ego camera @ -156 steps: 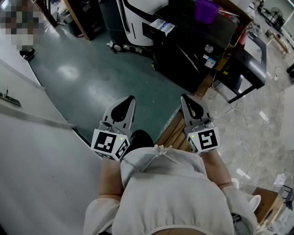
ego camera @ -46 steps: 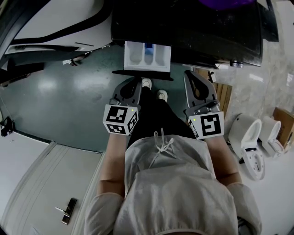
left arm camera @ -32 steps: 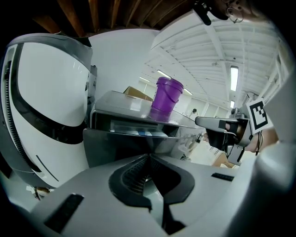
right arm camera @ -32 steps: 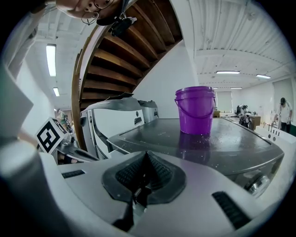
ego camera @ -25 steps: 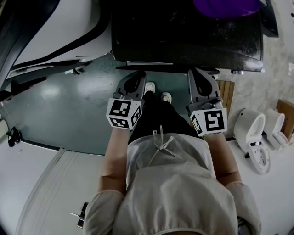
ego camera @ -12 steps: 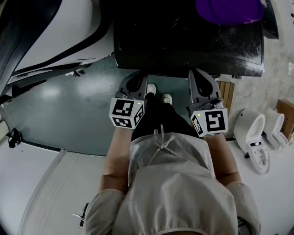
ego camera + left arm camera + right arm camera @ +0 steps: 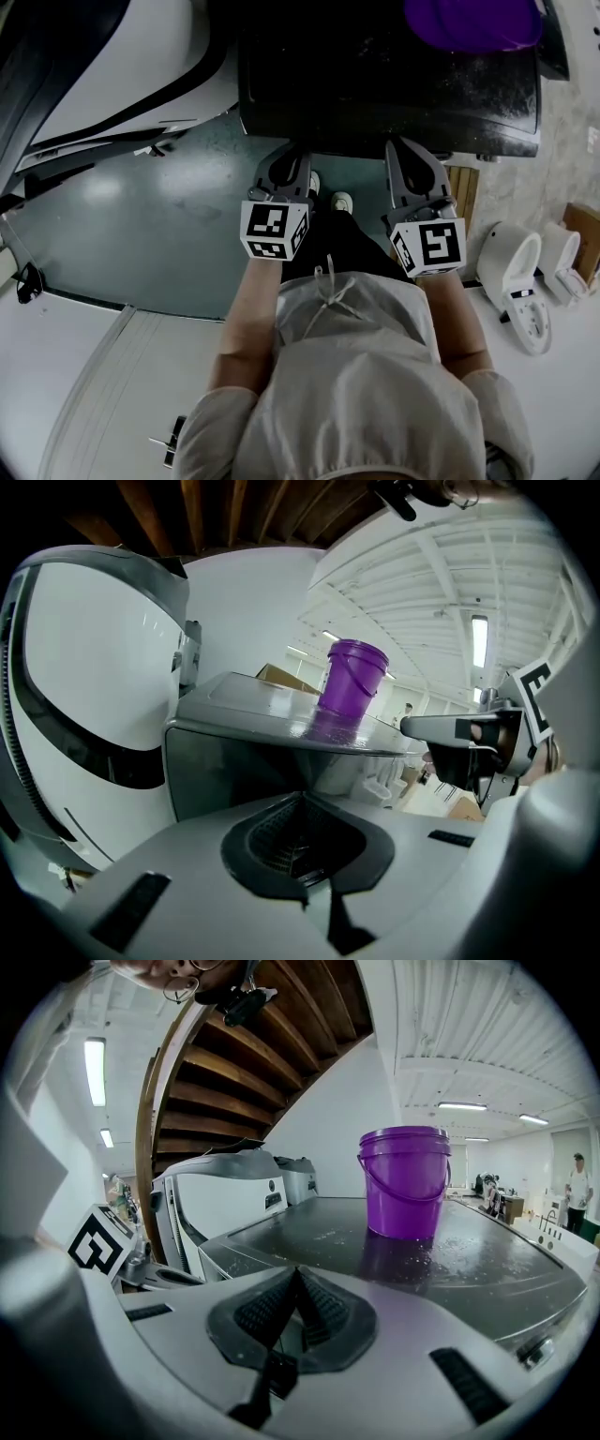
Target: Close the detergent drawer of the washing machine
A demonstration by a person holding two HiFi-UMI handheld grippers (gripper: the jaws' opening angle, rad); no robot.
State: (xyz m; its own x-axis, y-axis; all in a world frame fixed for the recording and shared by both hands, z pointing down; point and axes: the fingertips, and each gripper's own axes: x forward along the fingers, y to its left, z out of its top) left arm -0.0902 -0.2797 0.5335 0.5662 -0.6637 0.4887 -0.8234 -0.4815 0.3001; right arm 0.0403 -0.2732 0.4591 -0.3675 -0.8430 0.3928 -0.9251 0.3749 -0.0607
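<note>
Under you lies a glossy teal floor (image 7: 141,206) that catches a pale patch of reflected light. To your right it gives way to mottled pale stone flooring (image 7: 572,122). At your lower left, a white panel (image 7: 84,394) carries a small metal handle (image 7: 167,442). Two white toilet-like fixtures (image 7: 517,281) sit low at your right, just beside a brown cardboard box (image 7: 589,239), and wooden slats (image 7: 459,187) show close by them. In your right gripper view, the brown timber underside of a staircase (image 7: 253,1063) curves up against a white wall (image 7: 328,1119). Above you, the white beamed ceiling (image 7: 441,583) carries long strip lights (image 7: 473,1105), all lit.
</note>
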